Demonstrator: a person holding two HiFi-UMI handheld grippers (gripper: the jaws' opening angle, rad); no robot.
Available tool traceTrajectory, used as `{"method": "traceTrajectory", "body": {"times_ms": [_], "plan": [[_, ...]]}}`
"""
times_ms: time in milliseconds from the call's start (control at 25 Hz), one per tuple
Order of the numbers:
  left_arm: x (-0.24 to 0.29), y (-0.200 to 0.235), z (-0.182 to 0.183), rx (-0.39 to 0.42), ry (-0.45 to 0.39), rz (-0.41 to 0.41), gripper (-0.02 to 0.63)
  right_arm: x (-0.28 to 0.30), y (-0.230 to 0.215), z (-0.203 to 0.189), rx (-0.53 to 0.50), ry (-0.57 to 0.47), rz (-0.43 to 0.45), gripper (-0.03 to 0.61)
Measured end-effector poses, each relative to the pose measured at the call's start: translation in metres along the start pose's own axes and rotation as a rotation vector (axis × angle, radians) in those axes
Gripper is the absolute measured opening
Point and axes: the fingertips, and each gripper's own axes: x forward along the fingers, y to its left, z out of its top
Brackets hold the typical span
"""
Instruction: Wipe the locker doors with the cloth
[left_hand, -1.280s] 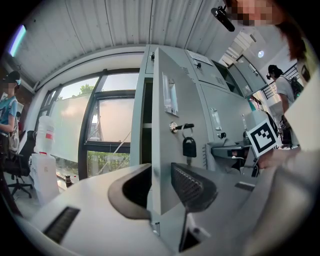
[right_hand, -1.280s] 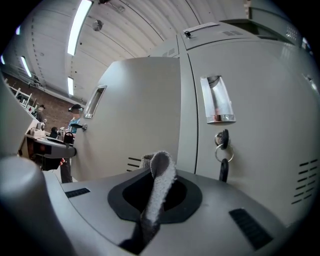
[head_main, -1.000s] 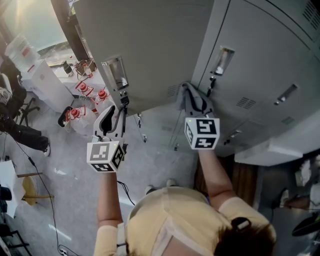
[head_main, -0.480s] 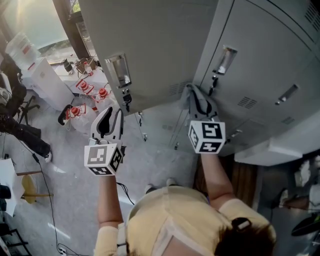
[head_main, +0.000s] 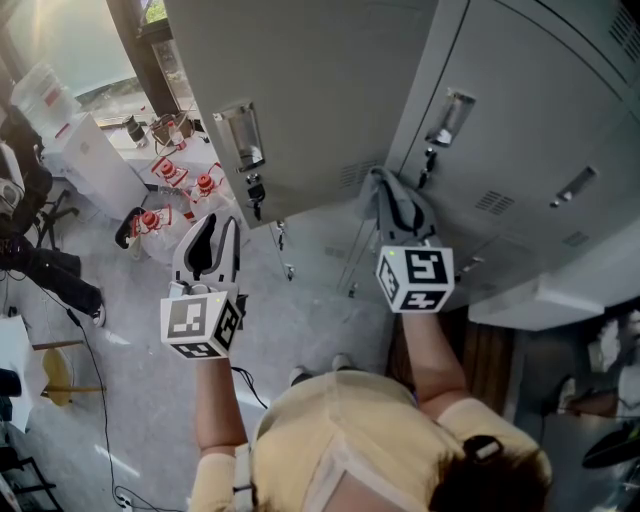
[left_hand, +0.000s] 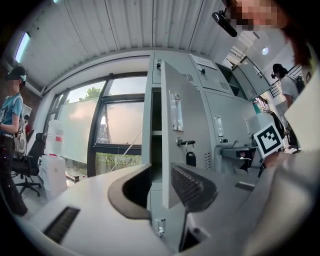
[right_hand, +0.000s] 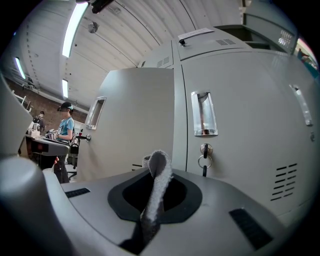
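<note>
Wearer: a person in a yellow top, seen from above, one gripper in each hand, standing at a bank of grey lockers.
Left gripper (head_main: 215, 235): jaws spread with nothing between them. It hangs in the air just short of the open door's free edge and touches nothing.
Right gripper (head_main: 400, 225): jaws pressed on a thin fold of the cloth, which stands up between them.
Cloth (right_hand: 159, 172): grey, pinched in the right gripper and held up at the closed door, low down beside its key. Whether it touches the metal, I cannot tell.
Closed door (right_hand: 240, 130): a shiny handle (right_hand: 203, 114) with a key (right_hand: 203, 155) on a ring hanging just below, and vent slots to the right.
Open door (head_main: 290, 100): swung out towards the left gripper, with its own handle and a dark tag hanging from the lock.
Floor (head_main: 300, 300): pale grey, well below.
Task stage: likely early in wiping the closed door, or about to start.
Risk, snagging: the cloth may catch on the key ring if a stroke passes under the handle.
Risk, slipping: only a narrow fold is gripped, so hard rubbing may drag it free.
Risk, swinging: nothing holds the open door, so a push may move it.
</note>
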Motion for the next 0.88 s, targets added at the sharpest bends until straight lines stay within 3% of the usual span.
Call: {"method": "traceTrajectory", "body": {"times_ms": [880], "plan": [[-0.022,0.007,0.001,0.006,0.014,0.067,0.107,-0.014,0.019,0.005,-0.009,-0.004,0.052,0.015]]}}
